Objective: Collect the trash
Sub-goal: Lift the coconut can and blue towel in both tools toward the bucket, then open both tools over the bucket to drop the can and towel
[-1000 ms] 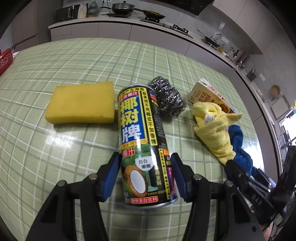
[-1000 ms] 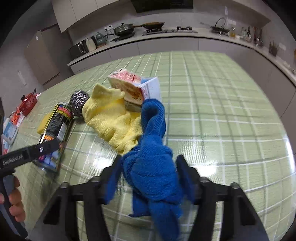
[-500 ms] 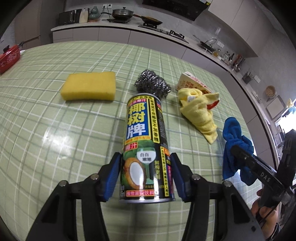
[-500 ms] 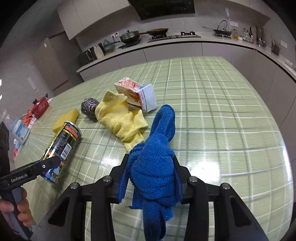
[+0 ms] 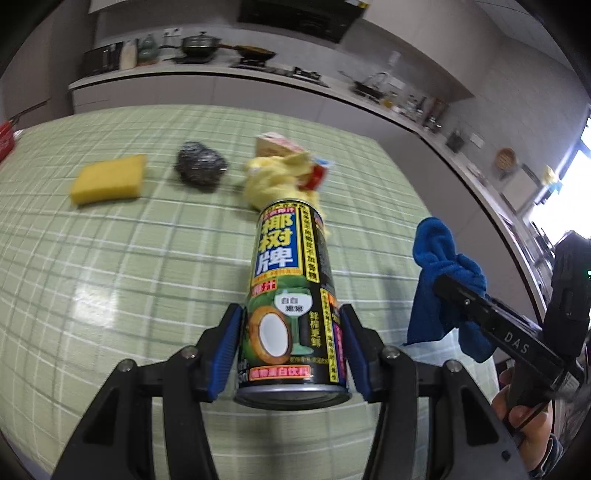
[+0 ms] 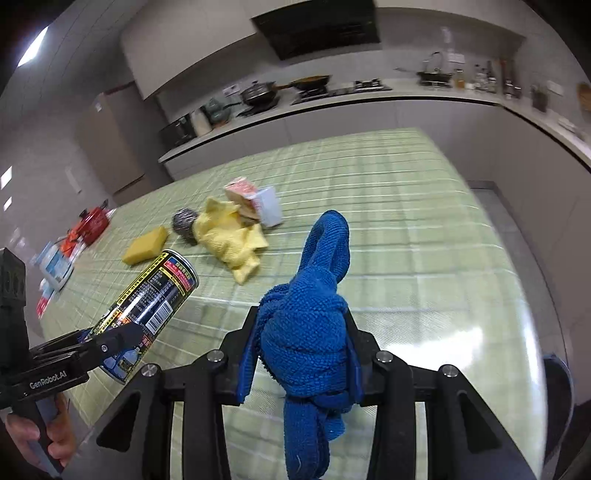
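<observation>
Left wrist view, left gripper [image 5: 291,354] clamping can [image 5: 291,295] (lifted), right gripper [image 6: 301,354] squeezing blue cloth [image 6: 306,332]

Kitchen. Green checked table [image 6: 424,229], glossy, glare patches. Pale counter [image 6: 369,101] along far wall, curving right; grey cabinet fronts below. Hob with pot [image 6: 258,93] and pan [image 6: 308,82]. Dark hood [image 6: 321,27] above. Sink tap [image 6: 436,61] at right. Bright window [image 5: 565,184] far right. Ceiling light [image 6: 33,46].

A home kitchen: far counter [image 6: 332,107] with pans [image 6: 258,92] on a hob, range hood [image 6: 321,27] above, check-clothed table [image 6: 406,221] nearby
</observation>
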### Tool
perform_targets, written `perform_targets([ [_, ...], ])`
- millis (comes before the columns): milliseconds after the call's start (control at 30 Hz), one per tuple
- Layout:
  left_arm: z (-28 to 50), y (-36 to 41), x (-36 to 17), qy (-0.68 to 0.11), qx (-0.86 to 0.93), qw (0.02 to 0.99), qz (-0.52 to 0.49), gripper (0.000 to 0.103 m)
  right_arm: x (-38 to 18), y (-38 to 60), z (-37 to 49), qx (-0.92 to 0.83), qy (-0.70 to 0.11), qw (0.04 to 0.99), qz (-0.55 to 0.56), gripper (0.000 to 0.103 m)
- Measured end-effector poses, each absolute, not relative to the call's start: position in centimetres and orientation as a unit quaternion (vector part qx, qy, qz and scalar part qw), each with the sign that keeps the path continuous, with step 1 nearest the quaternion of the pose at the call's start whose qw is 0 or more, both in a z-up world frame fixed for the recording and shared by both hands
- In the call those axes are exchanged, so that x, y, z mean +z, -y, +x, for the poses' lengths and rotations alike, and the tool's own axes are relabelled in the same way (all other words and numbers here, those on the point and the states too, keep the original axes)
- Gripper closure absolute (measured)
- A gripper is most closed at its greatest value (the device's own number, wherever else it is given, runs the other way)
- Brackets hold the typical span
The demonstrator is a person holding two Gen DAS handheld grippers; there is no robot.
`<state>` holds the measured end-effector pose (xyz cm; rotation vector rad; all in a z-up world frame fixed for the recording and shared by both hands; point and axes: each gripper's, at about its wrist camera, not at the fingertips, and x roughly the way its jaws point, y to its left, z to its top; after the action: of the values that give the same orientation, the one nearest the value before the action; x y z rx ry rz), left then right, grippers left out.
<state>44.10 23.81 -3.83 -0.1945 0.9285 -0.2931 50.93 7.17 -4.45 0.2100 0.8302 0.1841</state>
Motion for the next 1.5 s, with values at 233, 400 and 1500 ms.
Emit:
perform_targets([
  [233,43.2,-20.7,-4.7,-0.450,-0.177,0.871,-0.083,0.049,-4.4,-4.3,47.2,0.042,-0.405,0.905,0.123,0.061],
  [400,42.4,-19.1,-5.7,-0.463,-0.171,0.868,-0.056,0.049,-5.9,-3.4,45.9,0.033,-0.420,0.898,0.126,0.061],
  [1500,35.1,6.7,-2.8,-0.438,-0.268,0.856,-0.064,0.049,-7.8,24.4,34.7,-0.038,-0.424,0.888,0.176,0.061],
])
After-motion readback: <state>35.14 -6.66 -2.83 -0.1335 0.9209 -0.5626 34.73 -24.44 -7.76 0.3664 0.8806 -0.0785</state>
